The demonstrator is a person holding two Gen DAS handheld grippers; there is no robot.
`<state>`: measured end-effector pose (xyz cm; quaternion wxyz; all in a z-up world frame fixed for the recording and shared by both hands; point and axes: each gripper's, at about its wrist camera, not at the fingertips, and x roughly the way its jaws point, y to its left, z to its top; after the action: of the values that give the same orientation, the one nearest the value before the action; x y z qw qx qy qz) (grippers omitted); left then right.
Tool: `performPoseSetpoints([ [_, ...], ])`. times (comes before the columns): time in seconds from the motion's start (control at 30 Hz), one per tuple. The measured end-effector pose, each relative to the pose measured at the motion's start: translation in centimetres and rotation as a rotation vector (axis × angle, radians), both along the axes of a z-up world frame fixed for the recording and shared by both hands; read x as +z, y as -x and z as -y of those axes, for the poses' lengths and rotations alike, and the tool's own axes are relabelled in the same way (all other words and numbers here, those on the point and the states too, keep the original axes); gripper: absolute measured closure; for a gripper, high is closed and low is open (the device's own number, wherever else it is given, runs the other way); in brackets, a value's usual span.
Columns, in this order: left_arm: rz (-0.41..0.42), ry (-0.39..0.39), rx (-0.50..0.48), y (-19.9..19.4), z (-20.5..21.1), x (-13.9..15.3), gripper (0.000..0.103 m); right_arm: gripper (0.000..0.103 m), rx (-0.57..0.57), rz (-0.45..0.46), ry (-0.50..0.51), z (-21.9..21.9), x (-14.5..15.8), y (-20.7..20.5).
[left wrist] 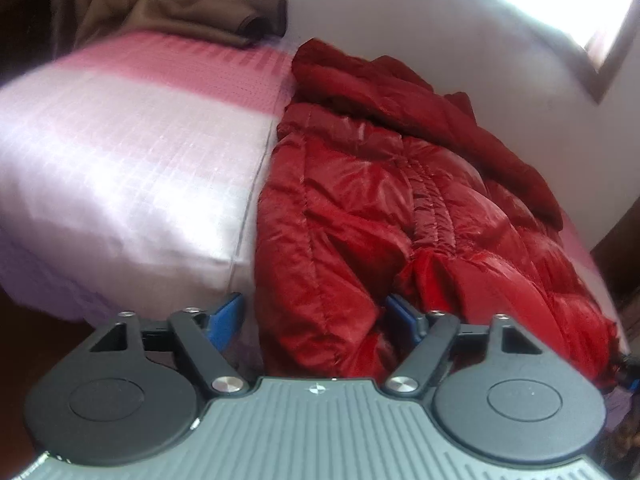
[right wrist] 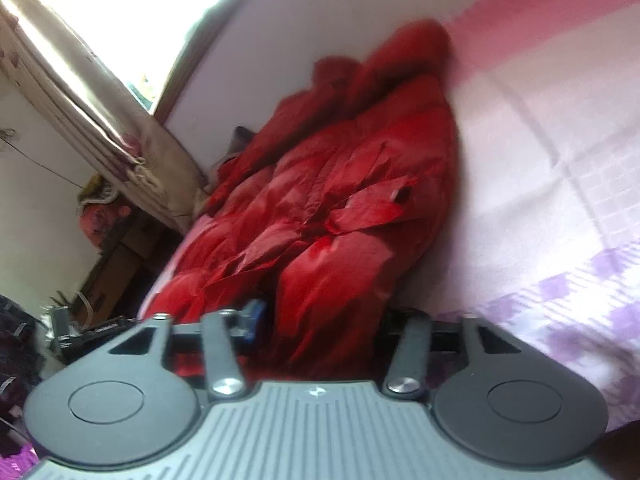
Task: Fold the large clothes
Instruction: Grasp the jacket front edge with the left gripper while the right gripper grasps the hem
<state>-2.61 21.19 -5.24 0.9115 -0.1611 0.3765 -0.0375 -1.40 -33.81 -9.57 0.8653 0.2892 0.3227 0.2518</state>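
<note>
A red quilted puffer jacket lies along the bed's side nearest the wall, its hem hanging toward me. It also shows in the right wrist view. My left gripper has its blue fingers spread wide on either side of the jacket's hem, with the fabric between them. My right gripper is at the same hem from the other side. One blue finger shows; red fabric hides the other, and the view is blurred.
The bed has a pink and lilac checked cover. A brown blanket lies at its far end. A wall and a bright window with a curtain flank the bed. Clutter and dark furniture stand on the floor.
</note>
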Motion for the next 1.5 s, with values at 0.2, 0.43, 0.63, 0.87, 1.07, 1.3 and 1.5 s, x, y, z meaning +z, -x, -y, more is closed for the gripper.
performPoseSetpoints([
  [0.2,0.046,-0.234,-0.043,0.6,4.0,1.4,0.076,0.057,0.013,0.037,0.089,-1.6,0.5,-0.1],
  [0.43,0.064,-0.378,-0.049,1.0,6.2,1.8,0.080,0.068,0.012,0.039,0.104,-1.6,0.6,0.3],
  [0.63,0.056,-0.400,-0.049,0.7,6.4,1.5,0.070,0.056,0.032,0.001,0.045,-1.0,0.2,-0.3],
  [0.87,0.054,-0.405,-0.046,0.5,6.4,1.3,0.067,0.026,0.068,0.026,0.058,-2.3,0.7,-0.6],
  [1.07,0.056,-0.378,-0.043,0.5,6.2,1.3,0.078,0.050,0.047,0.039,0.116,-2.8,0.8,-0.3],
  [1.3,0.084,-0.386,-0.035,1.3,6.7,1.9,0.089,0.078,0.014,0.047,0.044,-1.6,0.7,0.2],
  [1.5,0.084,-0.332,-0.025,2.0,5.9,2.5,0.090,0.080,0.010,0.040,-0.018,-0.9,0.7,1.0],
])
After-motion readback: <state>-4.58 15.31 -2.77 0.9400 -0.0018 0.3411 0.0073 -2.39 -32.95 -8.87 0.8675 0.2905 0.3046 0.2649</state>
